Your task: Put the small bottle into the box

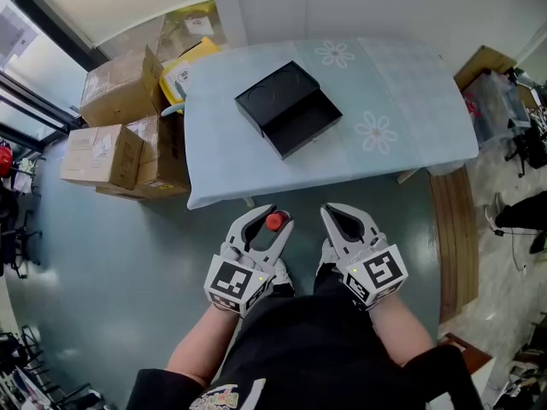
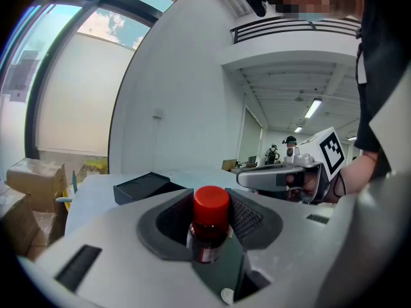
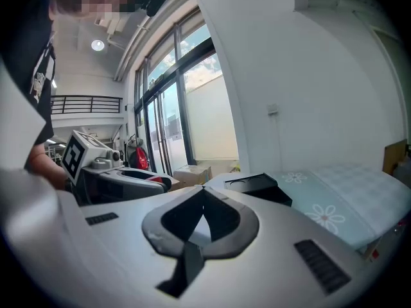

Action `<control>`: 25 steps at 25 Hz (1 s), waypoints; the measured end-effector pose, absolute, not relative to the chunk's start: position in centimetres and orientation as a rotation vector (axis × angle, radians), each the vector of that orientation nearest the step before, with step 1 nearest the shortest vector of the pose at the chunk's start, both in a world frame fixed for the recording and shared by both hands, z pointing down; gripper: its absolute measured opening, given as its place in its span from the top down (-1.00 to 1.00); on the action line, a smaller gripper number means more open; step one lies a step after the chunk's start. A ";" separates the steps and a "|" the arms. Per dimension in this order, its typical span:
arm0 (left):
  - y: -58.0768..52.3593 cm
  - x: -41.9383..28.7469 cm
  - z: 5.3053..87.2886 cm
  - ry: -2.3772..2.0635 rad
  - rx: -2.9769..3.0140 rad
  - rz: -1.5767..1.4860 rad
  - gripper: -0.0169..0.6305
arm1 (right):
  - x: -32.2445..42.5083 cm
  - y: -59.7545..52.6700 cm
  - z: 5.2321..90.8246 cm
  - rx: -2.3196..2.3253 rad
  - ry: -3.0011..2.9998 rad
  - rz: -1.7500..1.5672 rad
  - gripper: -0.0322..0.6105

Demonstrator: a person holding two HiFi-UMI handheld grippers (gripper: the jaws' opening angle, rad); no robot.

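Note:
A small bottle with a red cap stands upright between the jaws of my left gripper, which is shut on it below the table's near edge. My right gripper hangs beside it, jaw tips touching, nothing in it. The black box lies open on the light-blue table, its lid resting next to the tray. In the left gripper view the box lies ahead on the left; in the right gripper view the box lies ahead, right of centre.
Several cardboard cartons are stacked left of the table, with a yellow package against its corner. A wooden board runs along the floor at the right, and clutter lies beyond the table's right end.

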State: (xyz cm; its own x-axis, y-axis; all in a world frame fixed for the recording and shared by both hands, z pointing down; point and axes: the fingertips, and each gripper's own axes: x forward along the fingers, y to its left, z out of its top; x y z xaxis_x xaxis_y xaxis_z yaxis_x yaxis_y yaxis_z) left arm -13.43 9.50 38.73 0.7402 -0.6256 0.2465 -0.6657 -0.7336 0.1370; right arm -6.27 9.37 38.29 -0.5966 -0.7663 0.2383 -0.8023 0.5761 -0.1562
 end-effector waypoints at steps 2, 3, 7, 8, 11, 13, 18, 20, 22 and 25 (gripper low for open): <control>9.6 -13.2 38.8 -1.025 2.725 0.271 0.47 | -6.1 9.3 38.3 1.328 -2.658 0.368 0.87; 9.5 -13.1 38.8 -1.026 2.724 0.271 0.47 | -6.0 9.3 38.3 1.325 -2.657 0.363 0.87; 9.4 -12.5 38.8 -1.034 2.721 0.271 0.47 | -5.3 9.0 38.2 1.308 -2.661 0.336 0.87; 9.4 -12.3 38.8 -1.038 2.720 0.273 0.47 | -5.1 8.9 38.0 1.303 -2.662 0.331 0.87; 9.0 -11.5 38.7 -1.057 2.714 0.276 0.47 | -4.4 8.3 37.7 1.283 -2.673 0.318 0.87; 8.5 -11.0 38.5 -1.076 2.708 0.279 0.47 | -3.8 7.8 37.5 1.266 -2.682 0.315 0.87; 7.2 -9.3 38.3 -1.134 2.682 0.285 0.47 | -2.1 6.3 37.4 1.215 -2.711 0.315 0.87; 6.8 -8.6 38.4 -1.151 2.672 0.290 0.47 | -1.4 5.7 37.4 1.196 -2.724 0.314 0.87; 6.4 -8.0 38.6 -1.170 2.657 0.299 0.47 | -0.7 5.1 37.5 1.172 -2.735 0.315 0.87; 5.7 -6.9 39.0 -1.202 2.637 0.309 0.47 | 0.4 4.2 37.8 1.138 -2.755 0.319 0.87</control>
State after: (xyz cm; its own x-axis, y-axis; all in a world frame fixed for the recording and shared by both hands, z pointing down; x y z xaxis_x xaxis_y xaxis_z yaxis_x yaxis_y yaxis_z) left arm -6.86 5.74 38.99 0.6419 -0.7128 0.2825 -0.7606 -0.6385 0.1172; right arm 0.36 4.23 37.79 -0.7029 -0.6789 0.2122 -0.7094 0.6908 -0.1399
